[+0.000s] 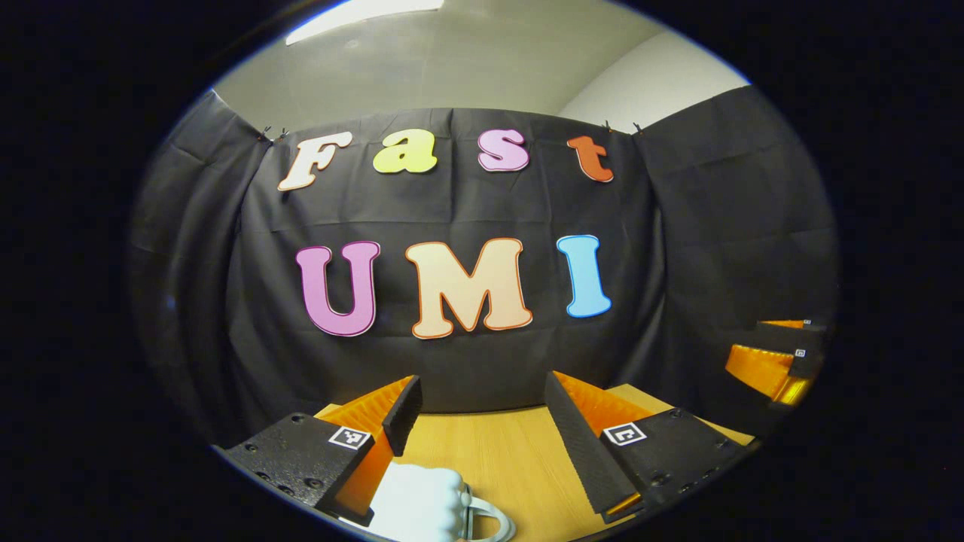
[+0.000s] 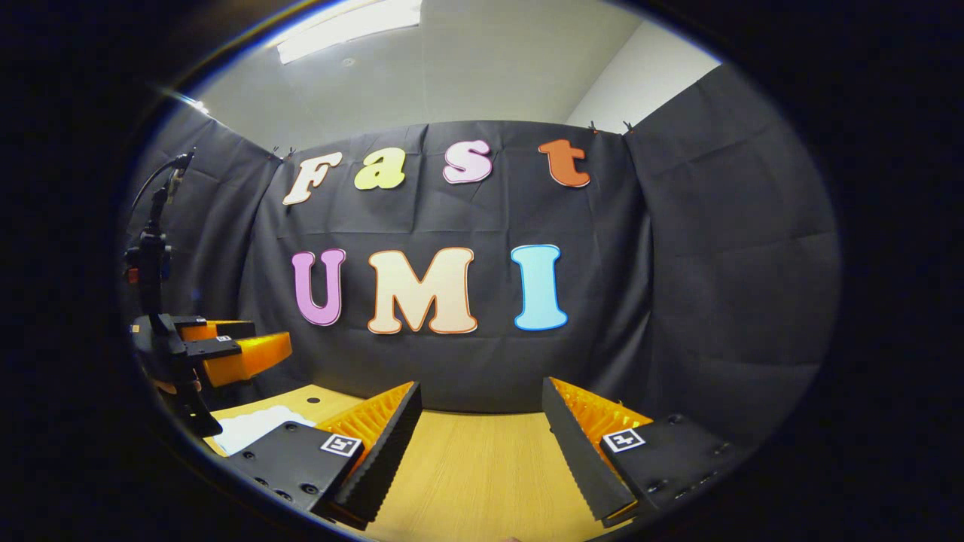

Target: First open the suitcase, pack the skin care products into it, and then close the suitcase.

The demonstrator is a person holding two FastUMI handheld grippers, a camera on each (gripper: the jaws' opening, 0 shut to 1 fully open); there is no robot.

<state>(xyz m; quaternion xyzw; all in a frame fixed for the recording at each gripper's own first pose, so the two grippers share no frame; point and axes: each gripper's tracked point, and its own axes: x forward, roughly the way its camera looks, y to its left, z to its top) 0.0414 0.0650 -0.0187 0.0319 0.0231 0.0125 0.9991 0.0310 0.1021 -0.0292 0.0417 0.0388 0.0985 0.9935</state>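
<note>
In the left gripper view my left gripper (image 1: 480,391) hangs open above the wooden table (image 1: 497,452), nothing between its fingers. Just under its left finger lies a white ribbed case with a loop handle (image 1: 422,500), apparently the suitcase, cut off by the view's lower edge. My right gripper (image 1: 776,361) shows small at the far right, held at about the same height. In the right gripper view my right gripper (image 2: 482,391) is open over bare table (image 2: 474,474). Off to its left is the left gripper (image 2: 218,350), with the white case (image 2: 252,425) on the table beneath it.
A black stand with a device on top (image 2: 151,248) rises at the far left of the right gripper view. The black cloth wall closes off the table's far edge and both sides.
</note>
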